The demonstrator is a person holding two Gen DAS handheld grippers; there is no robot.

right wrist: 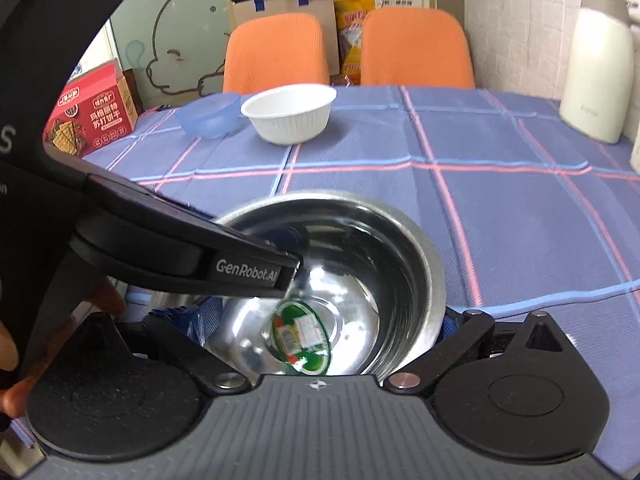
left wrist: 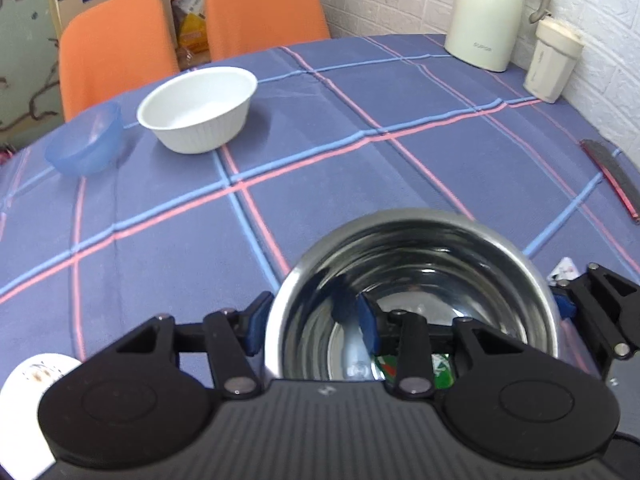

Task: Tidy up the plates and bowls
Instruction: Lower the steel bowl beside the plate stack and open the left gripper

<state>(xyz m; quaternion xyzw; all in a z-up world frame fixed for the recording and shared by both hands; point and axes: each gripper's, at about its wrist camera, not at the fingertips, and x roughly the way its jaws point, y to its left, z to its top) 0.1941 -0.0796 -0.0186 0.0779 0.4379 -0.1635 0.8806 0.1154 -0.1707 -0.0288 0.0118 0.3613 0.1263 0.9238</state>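
A shiny steel bowl (left wrist: 416,264) (right wrist: 400,248) with a green sticker in its bottom sits close in front of both cameras, over the plaid tablecloth (left wrist: 320,184). My left gripper (left wrist: 312,326) (right wrist: 288,272) is shut on the bowl's left wall, one blue pad outside and one inside. My right gripper (right wrist: 324,316) is open wide with the whole bowl between its fingers; its right pad (left wrist: 564,306) lies against the outer wall. A white ribbed bowl (left wrist: 198,110) (right wrist: 289,114) and a translucent blue bowl (left wrist: 86,140) (right wrist: 210,116) stand side by side at the far left.
A cream thermos jug (left wrist: 484,12) (right wrist: 598,68) and a lidded cup (left wrist: 552,62) stand at the far right by the brick wall. Two orange chairs (left wrist: 260,8) are behind the table. A red cracker box (right wrist: 92,116) is at the left; a white dish (left wrist: 28,384) lies near me.
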